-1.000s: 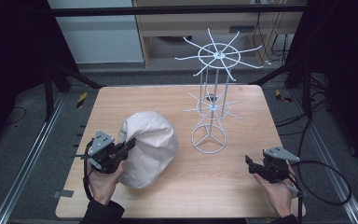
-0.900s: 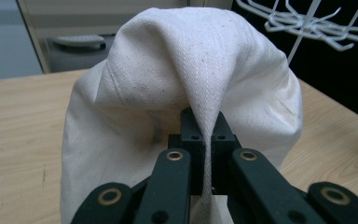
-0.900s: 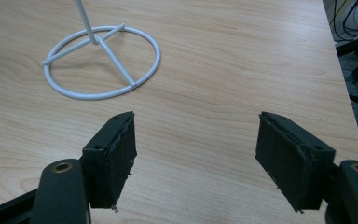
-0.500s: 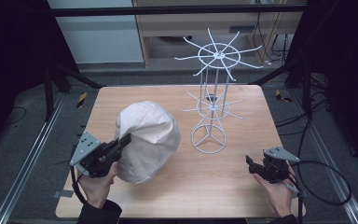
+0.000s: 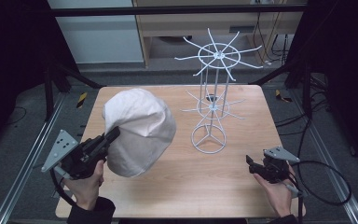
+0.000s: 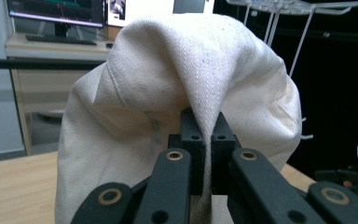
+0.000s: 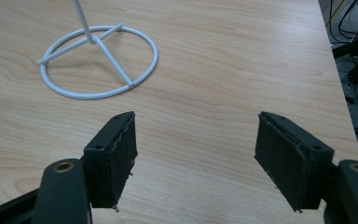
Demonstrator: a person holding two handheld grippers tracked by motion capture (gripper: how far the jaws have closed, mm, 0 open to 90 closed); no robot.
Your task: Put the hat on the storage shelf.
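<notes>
Left gripper (image 5: 106, 140) at 8 o'clock, jaws clamped on a fold of hat (image 5: 137, 130) rim; hat off the surface (image 5: 242, 100), hanging crown-up w/ opening free, prob. so it can drop over a rack (image 5: 213, 100) arm. Rack upright at 1 o'clock, apart from hat. Right gripper (image 5: 253, 164) at 4 o'clock near ring base, jaws wide open, nothing held, prob. ready to steady rack.

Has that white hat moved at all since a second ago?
Yes. The hat, pinched by the left gripper, has risen off the table, nearer the rack.
</notes>
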